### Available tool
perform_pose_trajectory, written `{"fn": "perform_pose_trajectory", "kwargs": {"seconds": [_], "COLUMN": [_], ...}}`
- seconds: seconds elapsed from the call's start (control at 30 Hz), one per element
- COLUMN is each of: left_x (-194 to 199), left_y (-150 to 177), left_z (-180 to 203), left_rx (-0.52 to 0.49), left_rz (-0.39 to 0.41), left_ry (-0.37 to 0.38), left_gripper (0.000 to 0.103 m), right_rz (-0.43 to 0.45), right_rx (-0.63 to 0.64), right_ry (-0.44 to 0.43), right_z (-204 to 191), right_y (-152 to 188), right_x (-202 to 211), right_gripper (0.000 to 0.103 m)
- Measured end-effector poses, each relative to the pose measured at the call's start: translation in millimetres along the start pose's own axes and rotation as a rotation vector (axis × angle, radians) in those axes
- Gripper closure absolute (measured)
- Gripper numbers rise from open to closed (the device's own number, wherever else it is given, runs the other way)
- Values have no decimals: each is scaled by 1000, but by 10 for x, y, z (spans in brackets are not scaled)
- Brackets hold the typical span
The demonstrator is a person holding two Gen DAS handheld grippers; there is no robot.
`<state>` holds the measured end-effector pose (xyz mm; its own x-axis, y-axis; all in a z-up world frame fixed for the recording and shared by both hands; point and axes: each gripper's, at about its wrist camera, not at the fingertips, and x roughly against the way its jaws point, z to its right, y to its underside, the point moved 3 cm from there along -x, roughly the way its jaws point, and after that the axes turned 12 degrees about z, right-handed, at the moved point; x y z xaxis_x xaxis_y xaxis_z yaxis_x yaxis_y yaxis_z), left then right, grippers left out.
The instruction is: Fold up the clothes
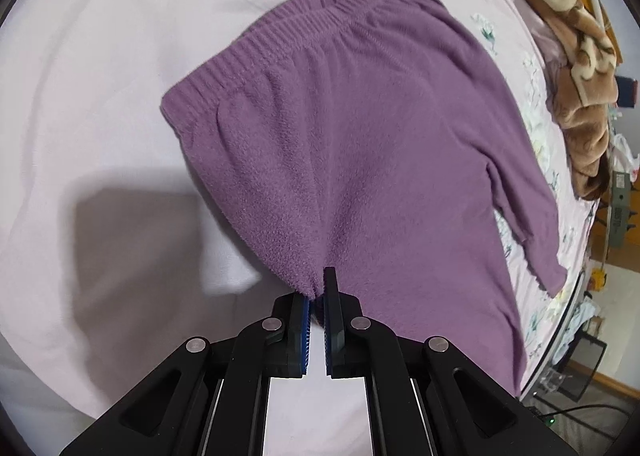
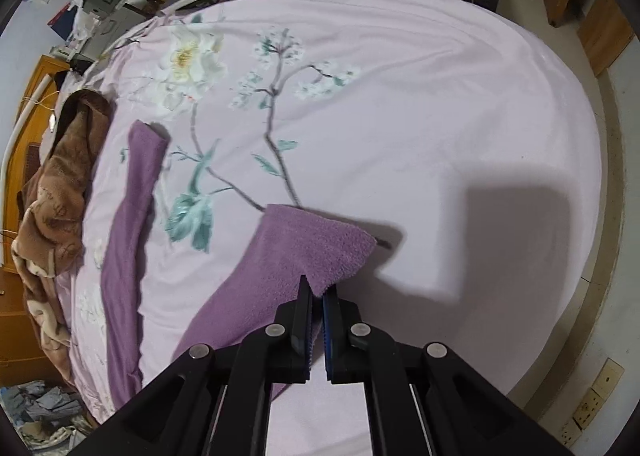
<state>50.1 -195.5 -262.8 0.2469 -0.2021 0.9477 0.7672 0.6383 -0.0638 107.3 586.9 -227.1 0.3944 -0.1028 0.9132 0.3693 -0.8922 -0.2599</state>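
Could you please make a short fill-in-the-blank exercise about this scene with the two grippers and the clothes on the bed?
1. The trousers held by both grippers are ____ in colour.
2. The left gripper is shut on the trousers' ____ edge, away from the elastic waistband.
3. The right gripper pinches the end of one trouser ____.
4. A ____ blanket lies bunched at the bed's side.

Missing words: purple; side; leg; brown

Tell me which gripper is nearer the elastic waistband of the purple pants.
Left. The left gripper pinches the purple pants along the side edge, with the waistband just ahead. The right gripper pinches a leg cuff; no waistband shows in its view.
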Motion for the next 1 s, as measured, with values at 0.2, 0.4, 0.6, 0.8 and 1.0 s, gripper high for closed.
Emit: {"fn": "perform_pose_trajectory", "kwargs": {"seconds": [0.2,0.4,0.6,0.8,1.0], "left_x": [43,222,-31,-126,138], "left_y": [-4,-301,-647,-719,-693], "left_z": [-17,-350,-704,-580,-705], "left_rx": [-34,22,154,102,26], "left_rz": [-2,85,132,142,156], "left_ry": [-17,-82,-132,-149,-196], "left_gripper": [70,29,29,94,94], "right_rz": [-20,6,-8,-7,15], "right_rx": [-11,-44,-21,-14,18], "right_ry": [9,-30,-11,37,90], "right_z": [115,149,71,102,97], "right_y": [34,-25,39,29,-14], "right_x": [-72,42,-136,-140,-126], "right_gripper": [88,75,74,94,96]}}
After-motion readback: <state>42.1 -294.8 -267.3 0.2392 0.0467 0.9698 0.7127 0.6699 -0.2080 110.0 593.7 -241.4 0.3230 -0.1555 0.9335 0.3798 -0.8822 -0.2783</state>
